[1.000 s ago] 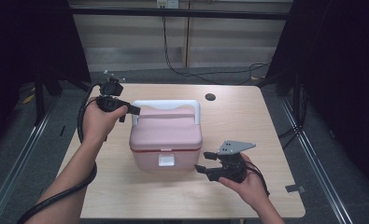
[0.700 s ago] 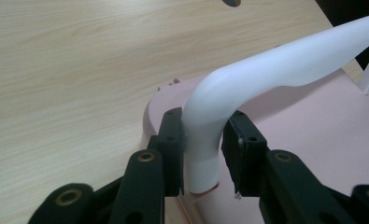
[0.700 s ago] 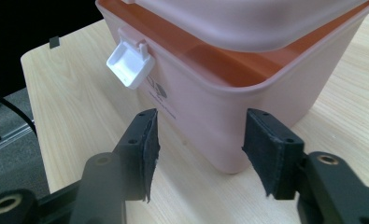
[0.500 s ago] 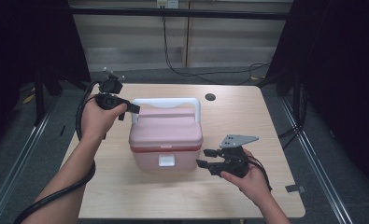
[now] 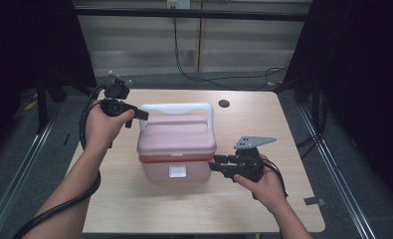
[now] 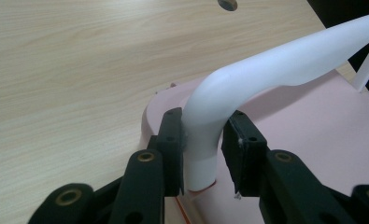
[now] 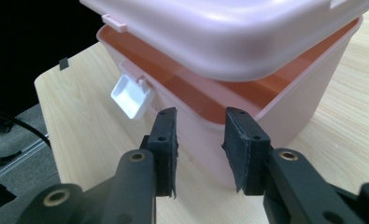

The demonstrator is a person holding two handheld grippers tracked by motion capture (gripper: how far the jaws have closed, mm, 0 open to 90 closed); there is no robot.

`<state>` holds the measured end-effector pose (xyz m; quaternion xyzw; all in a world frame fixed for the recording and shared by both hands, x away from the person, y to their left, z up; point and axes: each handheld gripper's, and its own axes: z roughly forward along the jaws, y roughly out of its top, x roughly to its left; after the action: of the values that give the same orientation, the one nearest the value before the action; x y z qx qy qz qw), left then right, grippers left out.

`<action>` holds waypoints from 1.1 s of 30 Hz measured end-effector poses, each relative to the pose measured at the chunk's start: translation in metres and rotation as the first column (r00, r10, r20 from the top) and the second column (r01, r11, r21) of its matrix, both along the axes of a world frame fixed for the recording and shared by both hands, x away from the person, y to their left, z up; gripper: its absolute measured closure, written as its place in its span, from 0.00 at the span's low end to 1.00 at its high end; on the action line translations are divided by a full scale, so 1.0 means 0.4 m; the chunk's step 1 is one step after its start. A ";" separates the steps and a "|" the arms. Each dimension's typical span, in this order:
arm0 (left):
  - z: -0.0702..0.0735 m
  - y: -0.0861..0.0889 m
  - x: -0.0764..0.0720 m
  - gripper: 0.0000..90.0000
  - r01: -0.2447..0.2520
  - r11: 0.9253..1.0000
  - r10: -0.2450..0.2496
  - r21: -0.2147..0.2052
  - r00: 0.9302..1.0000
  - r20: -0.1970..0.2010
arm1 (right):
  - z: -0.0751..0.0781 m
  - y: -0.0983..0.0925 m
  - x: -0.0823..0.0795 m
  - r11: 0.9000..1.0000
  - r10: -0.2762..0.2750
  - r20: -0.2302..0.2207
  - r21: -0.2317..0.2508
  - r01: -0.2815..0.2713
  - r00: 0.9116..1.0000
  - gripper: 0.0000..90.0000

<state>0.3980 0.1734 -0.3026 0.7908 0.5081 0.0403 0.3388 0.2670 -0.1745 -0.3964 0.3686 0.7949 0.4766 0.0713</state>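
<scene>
A pink storage box with a white handle stands mid-table. Its lid sits slightly raised, so an orange rim shows under it. The white front latch hangs flipped out. My left gripper is shut on the left end of the handle, with both pads against it. My right gripper is level at the box's right front corner. Its jaws have just been closing and stand narrow, with the corner just beyond the pads, untouched.
The wooden table has a round hole behind the box and a bit of tape near its right front corner. Cables trail off the left side. Dark floor and rails surround the table.
My right gripper has risen a little and moved in toward the box's right side, its jaws narrower than before. The left hand has stayed on the handle.
</scene>
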 end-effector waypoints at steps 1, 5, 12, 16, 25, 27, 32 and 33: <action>0.000 0.000 0.000 0.77 0.000 1.000 0.000 0.000 1.000 0.000 | 0.000 0.002 0.004 1.000 -0.005 -0.001 -0.007 0.005 1.000 0.74; 0.001 0.000 -0.002 0.77 -0.001 1.000 0.001 0.002 1.000 0.001 | 0.000 0.008 0.015 0.999 -0.035 -0.003 -0.022 0.035 0.999 0.79; -0.002 0.006 -0.002 0.77 0.004 1.000 -0.004 -0.001 1.000 -0.001 | 0.006 0.007 0.031 0.998 -0.066 0.013 -0.013 0.067 0.998 0.83; 0.000 0.006 -0.001 0.77 0.007 1.000 -0.007 0.002 1.000 0.000 | 0.011 0.020 0.037 0.997 -0.064 0.019 -0.044 0.065 0.998 0.87; 0.003 0.014 -0.004 0.77 0.021 1.000 -0.021 -0.009 0.999 0.039 | 0.023 0.050 0.061 0.995 -0.079 0.037 -0.063 0.081 0.996 0.96; 0.004 0.019 -0.005 0.72 0.018 1.000 -0.017 -0.019 0.998 0.061 | 0.027 0.048 0.061 0.995 -0.081 0.035 -0.059 0.083 0.996 0.96; 0.003 0.038 -0.015 0.54 0.022 1.000 -0.022 -0.001 0.995 0.100 | 0.032 0.046 0.061 0.994 -0.084 0.037 -0.072 0.086 0.996 0.96; 0.004 0.043 -0.018 0.53 0.021 1.000 -0.021 0.003 0.994 0.110 | 0.032 0.047 0.061 0.993 -0.085 0.038 -0.076 0.088 0.996 0.96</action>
<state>0.3906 0.1904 -0.3012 0.7930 0.4805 0.0807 0.3658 0.2913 -0.1559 -0.3835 0.3913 0.7948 0.4480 0.1199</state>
